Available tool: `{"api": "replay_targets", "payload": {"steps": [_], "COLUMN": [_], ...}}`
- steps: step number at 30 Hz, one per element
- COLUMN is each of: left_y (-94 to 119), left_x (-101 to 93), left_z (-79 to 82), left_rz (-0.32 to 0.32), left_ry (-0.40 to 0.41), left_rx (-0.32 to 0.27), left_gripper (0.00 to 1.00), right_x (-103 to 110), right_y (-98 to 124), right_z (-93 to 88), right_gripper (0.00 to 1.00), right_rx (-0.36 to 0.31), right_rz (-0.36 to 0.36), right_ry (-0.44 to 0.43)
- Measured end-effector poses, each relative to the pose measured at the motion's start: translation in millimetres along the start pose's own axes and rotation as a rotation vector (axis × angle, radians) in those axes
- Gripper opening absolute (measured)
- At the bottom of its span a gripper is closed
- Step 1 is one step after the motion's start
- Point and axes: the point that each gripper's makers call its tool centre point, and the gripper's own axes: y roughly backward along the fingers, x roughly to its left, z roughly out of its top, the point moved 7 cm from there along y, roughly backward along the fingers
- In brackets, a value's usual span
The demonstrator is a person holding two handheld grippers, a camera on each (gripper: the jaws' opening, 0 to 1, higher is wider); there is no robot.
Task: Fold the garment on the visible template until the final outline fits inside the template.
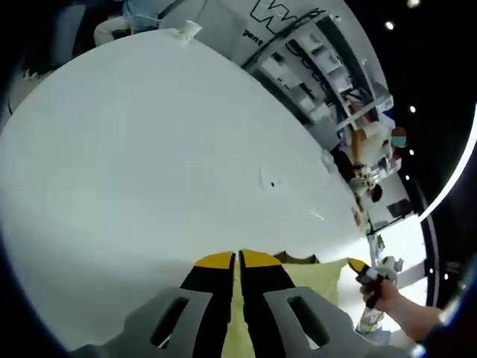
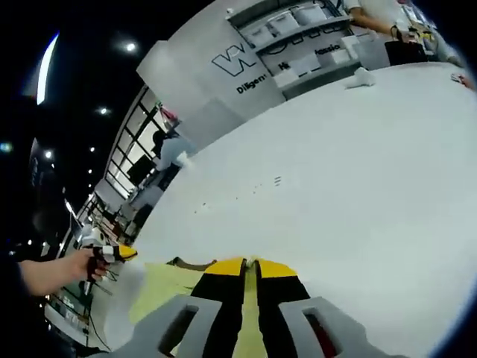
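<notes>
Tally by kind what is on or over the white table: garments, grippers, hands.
Yellow garment: 1
Grippers: 2, the left gripper and the right gripper, each with jaws closed on the garment
Person's hands: 1 in each view
Total: 4

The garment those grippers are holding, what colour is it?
Pale yellow; the garment shows best in the right gripper view.

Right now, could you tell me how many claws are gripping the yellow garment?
2: the left claw and the right claw each pinch an edge of the yellow garment, spread between them over the white table.
</notes>
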Motion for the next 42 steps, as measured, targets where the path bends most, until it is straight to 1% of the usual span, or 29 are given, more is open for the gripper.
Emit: {"api": "replay_targets", "payload": {"steps": [1,3,4,5,6,7,8,9,10,11,12,13,15,17,18,19,20,21,22,25,28,32,34,35,36,38,40,42], "left_y": [2,3,4,5,5,5,4,2,1,0,-2,-3,-6,-10,-12,-14,-15,-17,-20,-24,-27,-32,-35,-36,-38,-39,-40,-42], "left_x": [0.8,1.0,-0.1,-1.1,-3.4,-4.8,-7.2,-10.3,-15.4,-17.5,-18.6,-19.0,-26.1,-28.8,-28.9,-28.1,-27.8,-27.5,-26.6,-21.1,-17.3,-11.7,-9.7,-9.7,-10.8,-12.0,-12.7,-10.6], "left_z": [-0.3,-4.3,-7.2,-10.3,-15.7,-19.4,-22.7,-25.7,-29.4,-31.7,-34.5,-39.3,-50.3,-55.3,-55.8,-57.1,-57.4,-56.9,-55.7,-50.3,-47.7,-41.8,-37.0,-33.9,-28.2,-20.2,-14.1,-8.7], "left_rz": [-0.001,-0.005,-0.011,-0.015,-0.022,-0.017,-0.015,-0.034,-0.072,-0.086,-0.083,-0.078,-0.113,-0.112,-0.102,-0.097,-0.089,-0.085,-0.079,-0.049,-0.040,-0.020,-0.015,-0.010,-0.009,0.002,0.006,0.033], "left_ry": [-0.003,-0.005,-0.010,-0.036,-0.152,-0.279,-0.376,-0.346,-0.265,-0.278,-0.337,-0.393,-0.397,-0.461,-0.475,-0.512,-0.516,-0.528,-0.536,-0.533,-0.517,-0.524,-0.521,-0.521,-0.540,-0.537,-0.528,-0.550], "left_rx": [-0.002,0.011,0.019,0.030,0.072,0.106,0.116,0.129,0.154,0.171,0.187,0.225,0.281,0.299,0.299,0.318,0.322,0.321,0.320,0.322,0.326,0.316,0.298,0.279,0.235,0.179,0.156,0.134], "left_gripper": [0.00,0.00,0.01,0.02,0.01,0.01,0.02,0.02,0.02,0.02,0.02,0.01,0.00,0.00,0.00,0.00,0.01,0.02,0.03,0.06,0.05,0.03,0.02,0.01,0.01,0.01,0.02,0.04], "right_x": [0,0,-1,-1,-1,0,5,8,11,13,17,18,24,27,28,29,28,25,23,17,13,10,8,7,6,5,5,3], "right_y": [1,0,1,3,3,4,5,5,4,3,1,0,-4,-9,-10,-13,-14,-17,-19,-26,-30,-38,-42,-43,-46,-50,-55,-60], "right_z": [0.5,1.3,5.5,5.2,4.4,1.4,-3.2,-6.3,-13.4,-17.2,-22.2,-24.7,-32.5,-35.4,-35.7,-36.3,-36.9,-35.2,-34.0,-32.5,-29.5,-30.0,-29.5,-28.8,-26.9,-23.7,-17.4,-13.2], "right_gripper": [0.03,0.14,0.18,0.21,0.17,0.11,0.05,0.03,0.02,0.02,0.02,0.02,0.02,0.03,0.04,0.05,0.05,0.04,0.04,0.05,0.05,0.04,0.04,0.04,0.04,0.04,0.06,0.07], "right_rx": [-0.011,-0.010,-0.044,-0.037,-0.025,0.010,0.042,0.060,0.107,0.129,0.148,0.159,0.200,0.212,0.212,0.219,0.233,0.243,0.246,0.263,0.267,0.302,0.313,0.313,0.310,0.301,0.273,0.263], "right_rz": [0.002,0.012,0.006,0.008,0.007,0.019,0.047,0.067,0.084,0.097,0.118,0.115,0.144,0.149,0.153,0.156,0.150,0.145,0.150,0.146,0.140,0.133,0.125,0.124,0.118,0.119,0.110,0.103], "right_ry": [0.001,0.010,0.039,0.026,0.040,0.100,0.122,0.132,0.119,0.118,0.144,0.178,0.208,0.241,0.253,0.269,0.300,0.309,0.300,0.306,0.310,0.321,0.327,0.329,0.334,0.336,0.346,0.341]}}
